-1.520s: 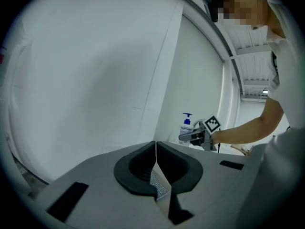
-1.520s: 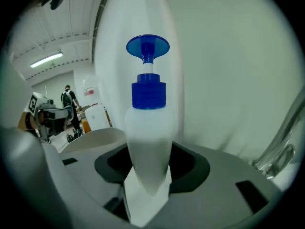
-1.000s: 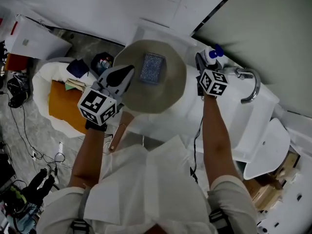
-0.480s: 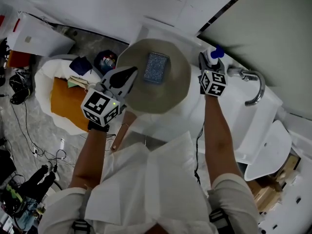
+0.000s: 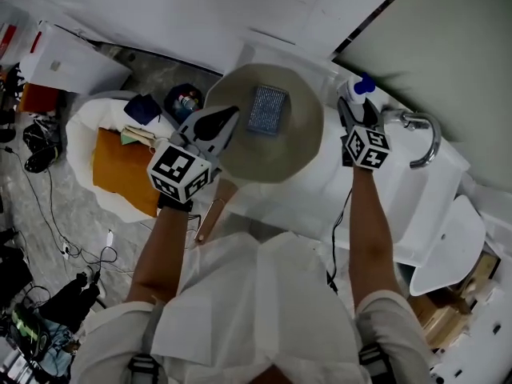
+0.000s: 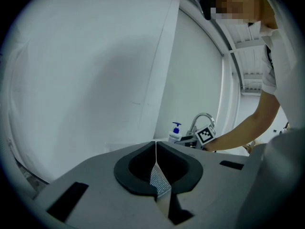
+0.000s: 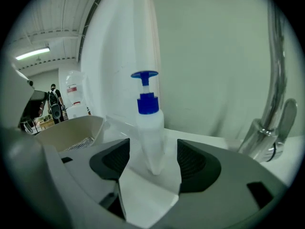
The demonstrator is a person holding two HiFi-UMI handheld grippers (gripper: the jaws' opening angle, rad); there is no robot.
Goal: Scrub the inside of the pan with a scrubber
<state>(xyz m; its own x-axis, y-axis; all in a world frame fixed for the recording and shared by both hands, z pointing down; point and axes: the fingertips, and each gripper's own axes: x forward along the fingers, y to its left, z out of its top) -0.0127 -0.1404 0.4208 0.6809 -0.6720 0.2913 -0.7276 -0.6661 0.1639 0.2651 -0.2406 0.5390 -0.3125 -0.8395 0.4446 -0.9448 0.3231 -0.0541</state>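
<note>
A beige pan with a wooden handle sits at the left end of the white counter. A blue-grey scrubber lies inside it, also seen as mesh in the pan. My left gripper hangs over the pan's left rim with its jaws shut; whether the rim is pinched I cannot tell. My right gripper stands open, its jaws just opened wider. A white soap bottle with a blue pump stands between its pads, untouched.
A chrome faucet curves over the white sink right of the bottle. Left of the counter, on the floor, lie an orange bag, a white box and cables. A wall runs close behind the counter.
The head view has shifted, so everything sits further right. My right gripper has drawn back a little from the soap bottle. The left gripper stays at the pan's rim.
</note>
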